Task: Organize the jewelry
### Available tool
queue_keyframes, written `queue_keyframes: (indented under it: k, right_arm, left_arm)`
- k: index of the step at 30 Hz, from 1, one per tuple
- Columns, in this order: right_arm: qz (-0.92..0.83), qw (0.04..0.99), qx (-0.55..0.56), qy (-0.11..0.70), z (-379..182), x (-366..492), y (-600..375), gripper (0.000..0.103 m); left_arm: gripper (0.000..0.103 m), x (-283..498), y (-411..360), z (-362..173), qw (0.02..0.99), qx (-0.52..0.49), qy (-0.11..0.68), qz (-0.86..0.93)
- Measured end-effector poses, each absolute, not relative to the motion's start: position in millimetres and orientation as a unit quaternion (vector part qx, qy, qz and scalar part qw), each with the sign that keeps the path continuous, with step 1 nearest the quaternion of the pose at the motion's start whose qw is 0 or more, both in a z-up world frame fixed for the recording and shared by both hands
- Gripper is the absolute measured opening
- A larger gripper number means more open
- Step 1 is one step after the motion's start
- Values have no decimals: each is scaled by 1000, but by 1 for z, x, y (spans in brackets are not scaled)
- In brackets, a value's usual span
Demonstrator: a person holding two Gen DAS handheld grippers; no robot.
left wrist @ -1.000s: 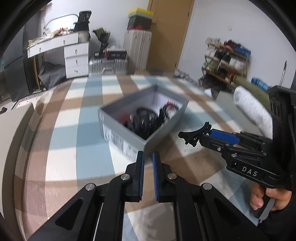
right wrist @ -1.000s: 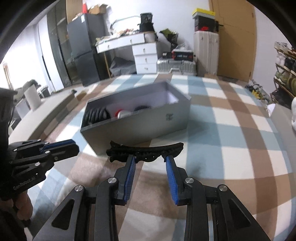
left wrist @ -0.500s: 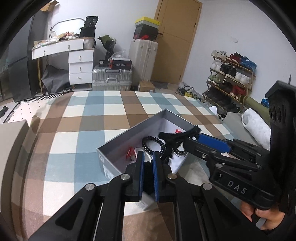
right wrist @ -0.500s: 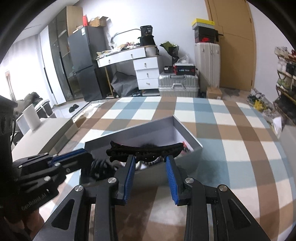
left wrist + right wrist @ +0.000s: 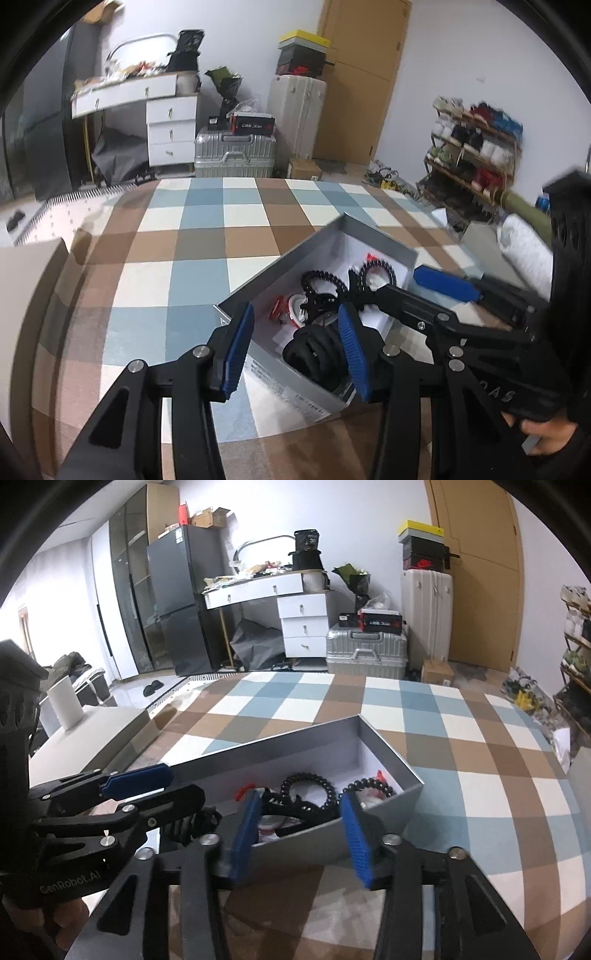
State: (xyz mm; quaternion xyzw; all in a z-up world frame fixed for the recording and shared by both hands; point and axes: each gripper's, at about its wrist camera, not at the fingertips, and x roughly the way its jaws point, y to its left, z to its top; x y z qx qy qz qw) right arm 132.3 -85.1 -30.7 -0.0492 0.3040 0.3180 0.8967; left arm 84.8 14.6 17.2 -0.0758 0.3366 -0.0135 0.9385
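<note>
An open grey box (image 5: pixel 295 391) (image 5: pixel 306 845) lies on the plaid cover. It holds black bead bracelets (image 5: pixel 314 275) (image 5: pixel 306 776), a bundle of black hair ties (image 5: pixel 314 350) and small red pieces. A black toothed hair clip (image 5: pixel 291 808) lies inside the box, free of the pads. My right gripper (image 5: pixel 299 830) hangs over the box's near wall and its jaws are opening, with the clip below and beyond them. My left gripper (image 5: pixel 295 347) is over the box's near corner, jaws opening with nothing gripped. Each gripper shows in the other's view: the right gripper (image 5: pixel 388 282), the left gripper (image 5: pixel 186 786).
A low grey table (image 5: pixel 92 734) with a white cylinder (image 5: pixel 66 705) stands at the left. Beyond the cover are a silver suitcase (image 5: pixel 365 653), a white desk with drawers (image 5: pixel 303 620) and a dark fridge (image 5: pixel 177 602). A shoe rack (image 5: pixel 476 155) lines the right wall.
Both grippers came in over the box. The right gripper's jaws spread and the black hair clip left them for the box. The left gripper's jaws went from shut to apart.
</note>
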Motion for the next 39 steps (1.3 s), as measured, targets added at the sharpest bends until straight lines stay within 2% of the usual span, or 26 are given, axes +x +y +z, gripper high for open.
queue_keyframes:
  k: [8, 13, 14, 15, 17, 20, 25, 27, 28, 29, 39]
  right_arm:
    - [329, 881, -42, 337, -42, 133, -85, 55]
    - [337, 884, -41, 322, -34, 119, -90, 57]
    - [340, 884, -38, 317, -31, 116, -93, 65]
    - [342, 886, -33, 313, -28, 113, -96, 77]
    - [345, 890, -22, 298, -24, 106, -105, 92]
    - [340, 897, -19, 281, -20, 101, -116, 103]
    - [334, 901, -11, 276, -21, 100, -127, 103]
    - [335, 901, -6, 274, -21, 100, -131, 103]
    - [335, 902, -6, 271, -21, 100, -132, 103]
    - [335, 904, -6, 265, -20, 99, -134, 103]
    - [339, 911, -19, 234, -23, 94, -133, 103]
  left_arm:
    - [44, 87, 25, 18, 937, -76, 340, 10]
    - [44, 78, 34, 22, 936, -89, 341, 21]
    - [46, 73, 33, 23, 936, -92, 339, 16]
    - [49, 68, 31, 23, 937, -93, 337, 12]
    - [72, 61, 28, 23, 938, -91, 334, 9]
    - [83, 52, 21, 24, 942, -84, 325, 7]
    - [85, 50, 13, 22, 943, -68, 324, 20]
    - [92, 50, 11, 21, 946, -64, 317, 22]
    - [100, 48, 10, 21, 948, -62, 311, 23]
    - [102, 47, 10, 21, 950, -61, 305, 25]
    - [102, 49, 15, 17, 961, -72, 265, 27]
